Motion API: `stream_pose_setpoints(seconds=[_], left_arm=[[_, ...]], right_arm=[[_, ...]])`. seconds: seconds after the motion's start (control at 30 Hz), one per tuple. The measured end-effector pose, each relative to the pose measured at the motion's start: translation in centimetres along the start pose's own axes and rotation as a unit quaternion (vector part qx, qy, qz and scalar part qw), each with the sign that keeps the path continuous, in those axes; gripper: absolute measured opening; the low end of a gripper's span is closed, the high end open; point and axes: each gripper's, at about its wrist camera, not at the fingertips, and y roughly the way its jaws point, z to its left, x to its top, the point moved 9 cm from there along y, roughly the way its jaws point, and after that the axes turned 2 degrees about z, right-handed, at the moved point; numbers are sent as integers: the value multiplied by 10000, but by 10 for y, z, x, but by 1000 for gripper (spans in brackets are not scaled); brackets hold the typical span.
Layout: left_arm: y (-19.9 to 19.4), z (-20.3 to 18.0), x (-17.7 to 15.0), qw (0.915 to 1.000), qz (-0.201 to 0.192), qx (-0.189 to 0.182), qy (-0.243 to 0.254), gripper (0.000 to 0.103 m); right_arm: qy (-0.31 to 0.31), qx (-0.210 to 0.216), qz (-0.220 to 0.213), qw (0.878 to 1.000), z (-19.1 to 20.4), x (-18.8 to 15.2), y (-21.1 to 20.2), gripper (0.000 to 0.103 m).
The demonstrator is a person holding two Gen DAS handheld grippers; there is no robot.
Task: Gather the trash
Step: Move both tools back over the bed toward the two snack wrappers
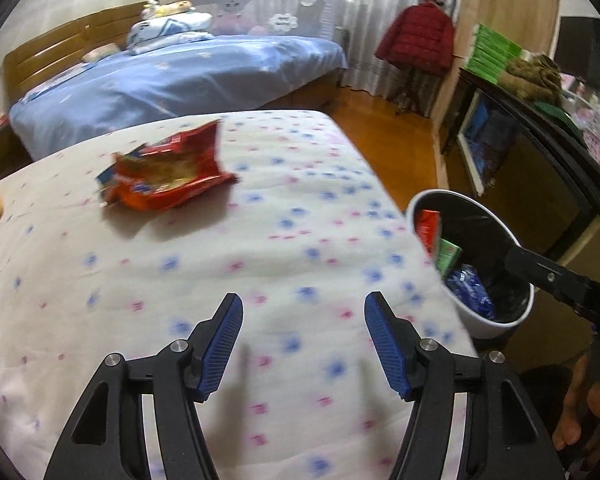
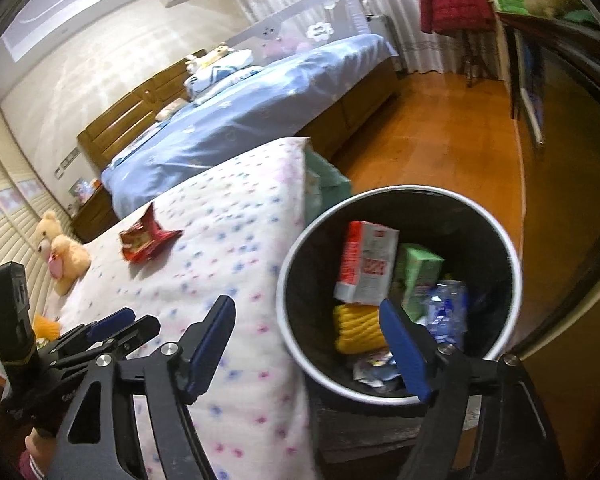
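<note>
A torn red snack bag (image 1: 167, 172) lies open on the flowered white bedspread (image 1: 259, 264), far ahead of my left gripper (image 1: 304, 298). That gripper hangs open over the bedspread with nothing between its blue pads. Beside the bed stands a white-rimmed bin (image 2: 287, 264) with a black liner. It holds a red-and-white carton (image 2: 366, 268), a green carton (image 2: 418, 272), a yellow item (image 2: 356, 328) and a blue wrapper (image 2: 448, 312). My right gripper (image 2: 307, 302) is open above the bin's near rim, empty. The snack bag (image 2: 147, 240) also shows in the right wrist view.
A plush bear (image 2: 59, 252) sits at the far left of the bedspread. Behind is a second bed with a blue cover (image 1: 179, 76). Wooden floor (image 1: 380, 132) runs to the right, with a dark cabinet (image 1: 500, 152) and a red jacket (image 1: 420, 36) on a stand.
</note>
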Motion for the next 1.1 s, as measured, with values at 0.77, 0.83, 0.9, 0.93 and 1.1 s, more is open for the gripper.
stream_pose_setpoints(seconds=[0.77,0.83,0.9,0.93,1.1], left_arm=[[-24,127,-12,9932,-33,687,-942,64],[-24,135,-12,9921,-28,726,-1020,64],[-23,142,-11,9913,-18,748,-1081,64],[-21,145,-10,9910,-11,758,-1106,64],[-15,157,-4,9898,8,771,-1202,64]], right_arm=[[-711,749,602,9928,112,-23,70,77],[-744,800,647,9919,120,-22,77,77],[-786,874,647,9910,129,-20,83,77],[-805,891,642,9907,132,-18,86,77],[-870,1015,552,9895,149,-5,99,77]])
